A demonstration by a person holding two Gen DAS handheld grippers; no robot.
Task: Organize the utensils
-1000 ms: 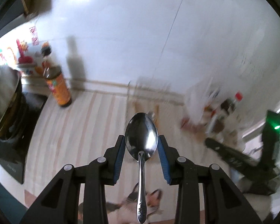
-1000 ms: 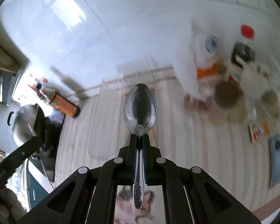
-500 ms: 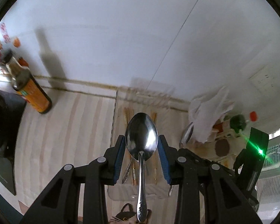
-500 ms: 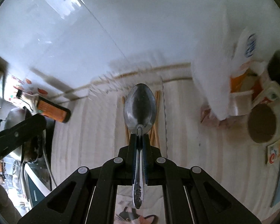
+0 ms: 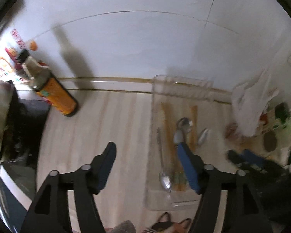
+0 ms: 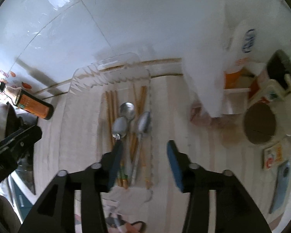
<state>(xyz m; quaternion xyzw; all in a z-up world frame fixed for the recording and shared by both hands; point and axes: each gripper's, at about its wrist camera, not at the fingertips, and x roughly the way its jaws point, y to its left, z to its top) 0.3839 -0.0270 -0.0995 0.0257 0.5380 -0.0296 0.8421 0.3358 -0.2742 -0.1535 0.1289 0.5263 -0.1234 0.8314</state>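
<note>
1. Left gripper was recorded with its jaws spread wide and nothing held between them; its blue-padded right finger overlapped the clear plastic tray at lower centre-right of the left wrist view.
2. Right gripper was likewise seen spread wide and empty, poised over the lower edge of the same tray at centre frame.
3. The task's utensils were noted inside the tray: three metal spoons with bowls clustered near the middle, and wooden chopsticks lying lengthwise among them. A fourth spoon, bowl pointing the opposite way, was seen at the tray's left side in the left wrist view.
4. Risk judged: spoons rested across the chopsticks, unsorted. A grasp on one handle could drag or tip a neighbour, since contact between pieces appeared close.
5. Risk judged: the left finger of the right gripper sat just beside one spoon's neck; a careless closing could pinch the wrong item.
6. Risk judged: the tray looked light, so a sideways push might slide it toward the sauce bottle or the white plastic bag.
7. Motion blur was noted; exact contacts could not be confirmed.
</note>
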